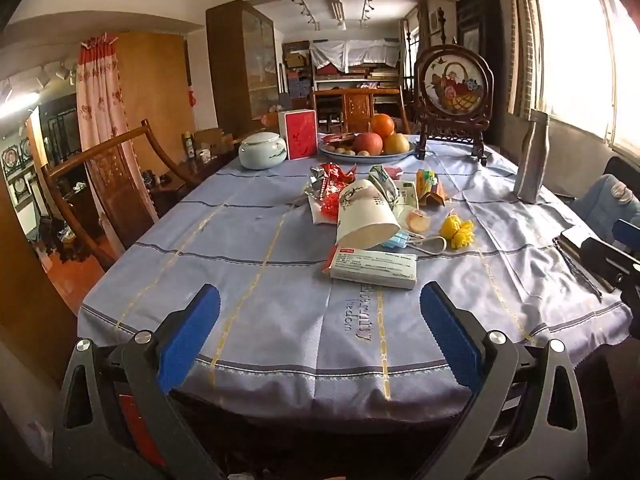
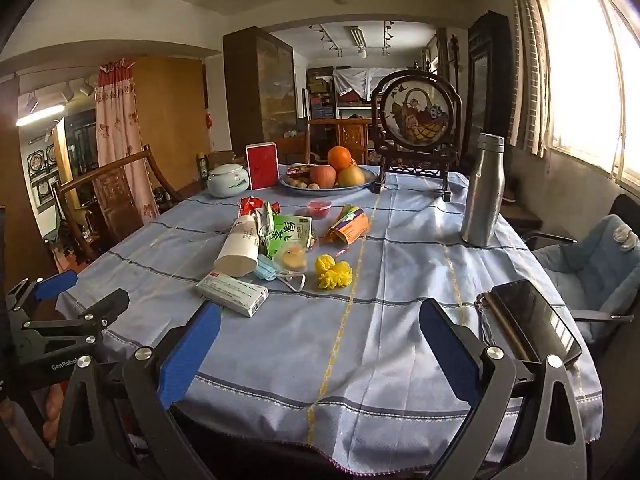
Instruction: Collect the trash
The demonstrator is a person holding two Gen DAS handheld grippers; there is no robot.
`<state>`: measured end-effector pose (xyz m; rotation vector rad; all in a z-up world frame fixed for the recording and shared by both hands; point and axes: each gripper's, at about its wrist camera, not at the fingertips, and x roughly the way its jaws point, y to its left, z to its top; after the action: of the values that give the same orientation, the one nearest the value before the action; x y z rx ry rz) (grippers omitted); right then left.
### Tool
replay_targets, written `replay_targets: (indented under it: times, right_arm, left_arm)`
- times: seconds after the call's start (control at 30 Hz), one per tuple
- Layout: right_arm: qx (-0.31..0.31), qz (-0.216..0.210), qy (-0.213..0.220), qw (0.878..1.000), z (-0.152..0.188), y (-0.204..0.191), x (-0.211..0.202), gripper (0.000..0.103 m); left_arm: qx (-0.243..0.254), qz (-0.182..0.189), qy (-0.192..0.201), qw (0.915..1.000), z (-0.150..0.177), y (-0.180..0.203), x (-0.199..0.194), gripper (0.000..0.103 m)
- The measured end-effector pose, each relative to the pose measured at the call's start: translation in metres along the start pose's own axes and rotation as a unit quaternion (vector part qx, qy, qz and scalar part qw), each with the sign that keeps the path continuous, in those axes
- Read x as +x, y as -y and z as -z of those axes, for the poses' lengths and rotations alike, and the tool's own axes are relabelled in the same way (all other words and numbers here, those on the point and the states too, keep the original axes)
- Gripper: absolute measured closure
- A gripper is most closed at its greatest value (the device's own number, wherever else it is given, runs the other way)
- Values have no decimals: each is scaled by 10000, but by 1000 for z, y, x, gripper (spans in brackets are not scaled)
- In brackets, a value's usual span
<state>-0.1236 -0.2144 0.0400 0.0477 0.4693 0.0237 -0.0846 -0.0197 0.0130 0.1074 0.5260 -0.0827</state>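
Blue-clothed worktop point(image 2: 400, 340) is still carrying every scrap: medicine box point(image 1: 372, 266), paper cup point(image 1: 366, 216) and wrappers are lying ahead of both wide-open, empty grippers, left gripper point(image 1: 320, 340) and right gripper point(image 2: 320, 346); collecting is seemingly not begun.

The right gripper point(image 2: 320, 344) hung with its blue-padded jaws wide apart over the near edge of the pale blue tablecloth point(image 2: 400, 320). Beyond it lay a white cardboard medicine box point(image 2: 232, 294), and just behind that a tipped-over white paper cup point(image 2: 240, 248) beside a crumpled blue face mask point(image 2: 268, 272) and a green tea packet point(image 2: 290, 234). Two yellow crumpled paper balls point(image 2: 334, 272) sat near an orange carton point(image 2: 348, 226). A steel bottle point(image 2: 482, 190) stood upright to the right, a black phone point(image 2: 536, 320) lay near the table's edge, and the left gripper point(image 2: 56, 284) showed at far left.
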Motion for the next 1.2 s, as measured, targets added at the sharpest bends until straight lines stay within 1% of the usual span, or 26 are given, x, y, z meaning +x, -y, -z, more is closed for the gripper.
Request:
replay_targets:
  times: [0.27, 0.47, 1.2]
  right_arm:
    - [-37, -23, -37, 10000, 2, -2, 2, 6]
    - [-37, -20, -33, 10000, 3, -3, 2, 6]
    - [-15, -75, -15, 10000, 5, -5, 0, 6]
  left_arm:
    - [30, -69, -4, 10000, 2, 3, 0, 7]
    - [-26, -69, -60, 10000, 2, 2, 0, 7]
    - [-57, -85, -74, 9999, 3, -1, -1, 7]
